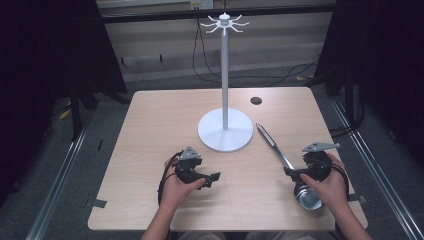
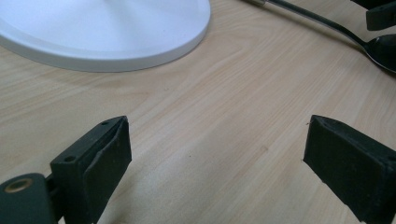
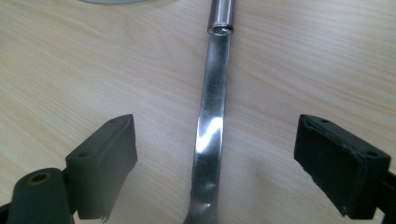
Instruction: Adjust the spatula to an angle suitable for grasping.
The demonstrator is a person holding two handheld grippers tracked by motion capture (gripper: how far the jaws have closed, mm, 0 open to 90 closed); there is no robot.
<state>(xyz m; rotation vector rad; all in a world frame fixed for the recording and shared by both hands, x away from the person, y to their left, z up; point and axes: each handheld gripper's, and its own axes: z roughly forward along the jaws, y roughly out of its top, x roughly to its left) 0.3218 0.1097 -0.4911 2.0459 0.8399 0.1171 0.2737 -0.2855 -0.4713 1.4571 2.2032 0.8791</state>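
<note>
The right tongs point(image 1: 294, 172) are hovering over the ladle point(image 1: 282, 156), released, with the jaws standing wide on either side of its handle. In the right gripper view the flat metal shaft point(image 3: 211, 126) is running up the middle of the gap, touched by neither jaw. The ladle is lying on the right part of the tabletop point(image 1: 165, 115): its bowl point(image 1: 307, 197) is sitting near the front right corner, partly under the person's right hand point(image 1: 330, 187), and its handle is pointing toward the far edge, ending just beside the round base point(image 1: 225, 131) of the white stand point(image 1: 224, 75).

The step in hand appears to be the approach to a grasp on the ladle handle. The next move calls for lowering the right tongs until the jaws are bracketing the shaft at tabletop level, then closing squarely across its flat width; a thin polished shaft is likely to slip or roll if it is pinched off centre.

The left tongs point(image 1: 212, 178) are resting released near the front edge, left of centre, holding nothing, with bare wood between the jaws in the left gripper view.

Open room is lying between the two hands and across the left half of the tabletop. The stand's base and the front right corner are the near limits for the ladle.
</note>
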